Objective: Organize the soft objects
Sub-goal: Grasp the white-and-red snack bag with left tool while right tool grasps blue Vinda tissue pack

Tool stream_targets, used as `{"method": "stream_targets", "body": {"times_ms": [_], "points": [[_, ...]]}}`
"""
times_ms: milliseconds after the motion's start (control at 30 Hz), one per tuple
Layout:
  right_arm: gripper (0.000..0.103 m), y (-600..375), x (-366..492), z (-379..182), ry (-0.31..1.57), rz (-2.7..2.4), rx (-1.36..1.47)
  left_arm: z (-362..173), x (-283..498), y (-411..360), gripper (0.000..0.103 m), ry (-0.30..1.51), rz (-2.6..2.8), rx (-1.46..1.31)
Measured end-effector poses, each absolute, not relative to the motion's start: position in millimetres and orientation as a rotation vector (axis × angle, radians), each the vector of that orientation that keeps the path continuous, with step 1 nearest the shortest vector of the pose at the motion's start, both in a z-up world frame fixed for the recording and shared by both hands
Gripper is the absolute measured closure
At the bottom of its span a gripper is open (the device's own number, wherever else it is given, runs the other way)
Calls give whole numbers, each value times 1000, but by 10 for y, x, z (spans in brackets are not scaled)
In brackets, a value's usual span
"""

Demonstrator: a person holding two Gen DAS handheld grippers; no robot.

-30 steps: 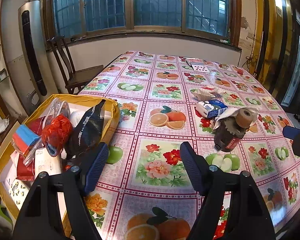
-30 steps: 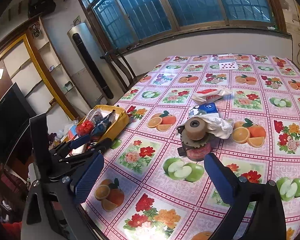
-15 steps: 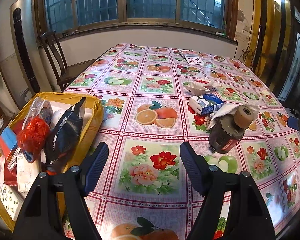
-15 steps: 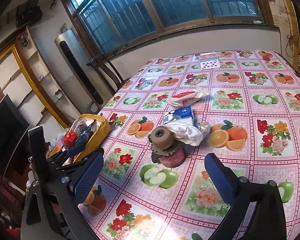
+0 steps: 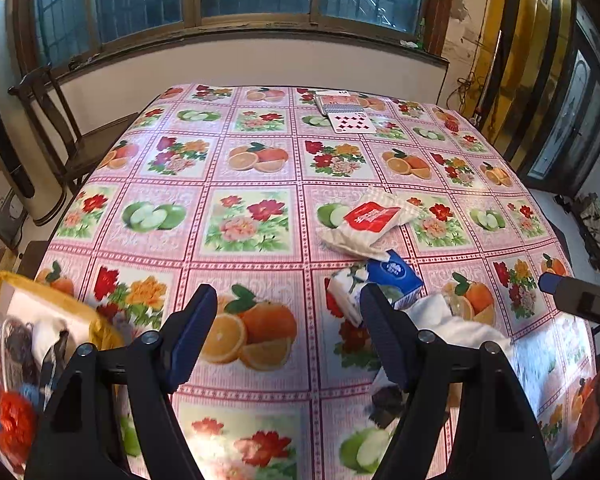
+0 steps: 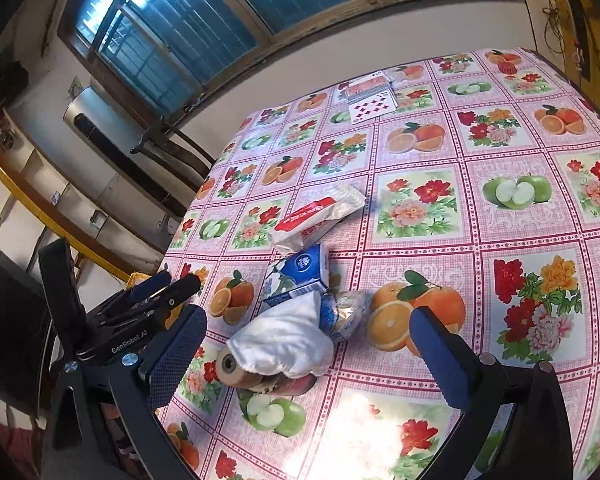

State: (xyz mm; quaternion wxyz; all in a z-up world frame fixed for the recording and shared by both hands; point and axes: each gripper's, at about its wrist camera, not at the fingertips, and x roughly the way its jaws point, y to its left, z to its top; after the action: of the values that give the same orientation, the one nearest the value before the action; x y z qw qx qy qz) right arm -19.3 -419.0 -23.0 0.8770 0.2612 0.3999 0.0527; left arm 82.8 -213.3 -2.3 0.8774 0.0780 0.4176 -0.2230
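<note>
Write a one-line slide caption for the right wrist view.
Open right gripper above a white cloth draped over a tape roll on the fruit-print tablecloth.

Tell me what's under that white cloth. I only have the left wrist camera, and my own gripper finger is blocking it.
Observer: The white cloth is draped over a brown tape roll, which rests on a reddish-brown container.
Operator: Is the right gripper holding anything?
Observer: No. The right gripper is open with nothing clamped, and the cloth lies ahead between its fingers.
Operator: Anything else touching the cloth?
Observer: Yes. A crinkled blue-and-white packet lies against it, with the blue tissue pack just beyond.
</note>
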Motion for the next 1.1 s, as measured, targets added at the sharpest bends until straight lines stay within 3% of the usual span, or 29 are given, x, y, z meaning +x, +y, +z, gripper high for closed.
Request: {"method": "stream_targets", "body": {"times_ms": [467,900,1100], "points": [[1,-4487,71,-487,888,85,543,-384,1499,-3151,29,1004,-613,304],[1,-4424,288,-588,916,112,511,-771,1706,-3238,30,1118,-622,305],[1,-4275,493,-651,976,157,473,-784,1795,-3029,40,1125,-578,269]]}}
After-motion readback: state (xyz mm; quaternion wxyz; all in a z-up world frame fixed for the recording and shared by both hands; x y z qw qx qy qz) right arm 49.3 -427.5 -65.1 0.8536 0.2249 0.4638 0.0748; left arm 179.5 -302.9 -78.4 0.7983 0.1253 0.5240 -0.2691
